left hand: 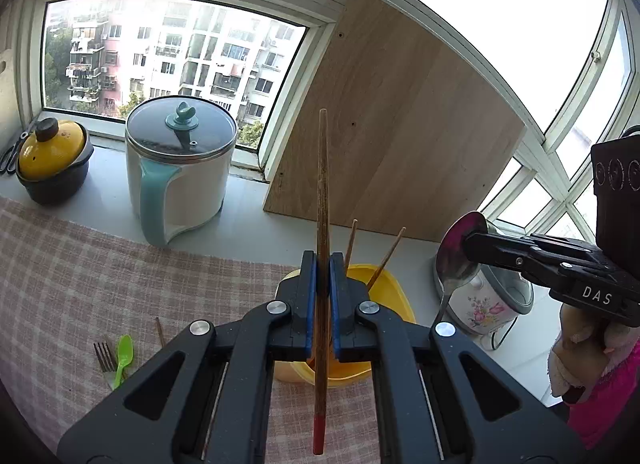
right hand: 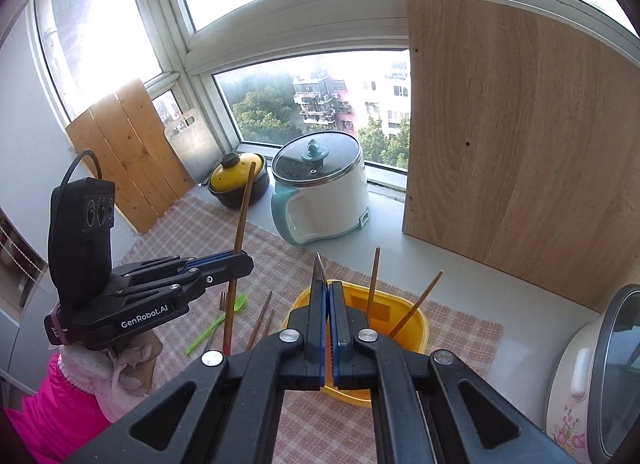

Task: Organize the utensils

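Two chopsticks (right hand: 416, 304) already stand in the yellow container (right hand: 418, 328), leaning against its rim; this portion of the sort appears complete.

Left gripper (left hand: 323, 288): jaws closed on a single wooden chopstick (left hand: 322, 200), held upright, red-tipped end down, just in front of the container. Judged step: transfer to the container, not yet released.

Right gripper (right hand: 329, 316): jaws closed on a metal spoon (left hand: 456, 252), clamped near the bowl, with the handle hanging downward. From the right wrist view only the thin edge of the spoon shows above the pads. The spoon hangs above the container area, not yet deposited.

Remaining on the checked tablecloth (right hand: 280, 248), left of the container: a fork (left hand: 105, 356), a green plastic spoon (left hand: 123, 356) and loose chopsticks (right hand: 262, 318). Estimated progress: under half, with two items in transit and at least four still to collect.
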`<control>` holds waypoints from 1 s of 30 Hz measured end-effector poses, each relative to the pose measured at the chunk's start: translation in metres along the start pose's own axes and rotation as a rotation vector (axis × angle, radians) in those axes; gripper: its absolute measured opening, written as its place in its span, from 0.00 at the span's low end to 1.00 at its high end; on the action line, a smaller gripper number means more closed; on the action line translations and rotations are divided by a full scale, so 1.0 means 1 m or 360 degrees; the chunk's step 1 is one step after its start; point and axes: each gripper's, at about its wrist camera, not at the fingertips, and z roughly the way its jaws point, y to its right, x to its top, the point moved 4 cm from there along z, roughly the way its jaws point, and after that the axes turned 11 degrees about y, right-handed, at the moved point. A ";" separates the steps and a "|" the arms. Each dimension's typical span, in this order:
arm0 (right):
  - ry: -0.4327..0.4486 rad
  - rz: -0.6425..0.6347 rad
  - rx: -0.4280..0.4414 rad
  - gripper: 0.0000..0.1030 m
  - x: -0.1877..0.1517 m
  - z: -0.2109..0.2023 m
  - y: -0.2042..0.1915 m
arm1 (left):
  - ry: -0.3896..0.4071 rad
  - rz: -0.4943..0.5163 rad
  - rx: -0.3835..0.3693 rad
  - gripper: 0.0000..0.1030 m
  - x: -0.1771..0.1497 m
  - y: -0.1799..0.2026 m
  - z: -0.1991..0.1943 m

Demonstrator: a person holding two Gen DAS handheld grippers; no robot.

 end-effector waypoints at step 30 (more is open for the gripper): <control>-0.0083 -0.0100 -0.0124 0.00 -0.001 0.047 0.043 | -0.0012 -0.0004 0.0170 0.04 0.005 -0.004 0.077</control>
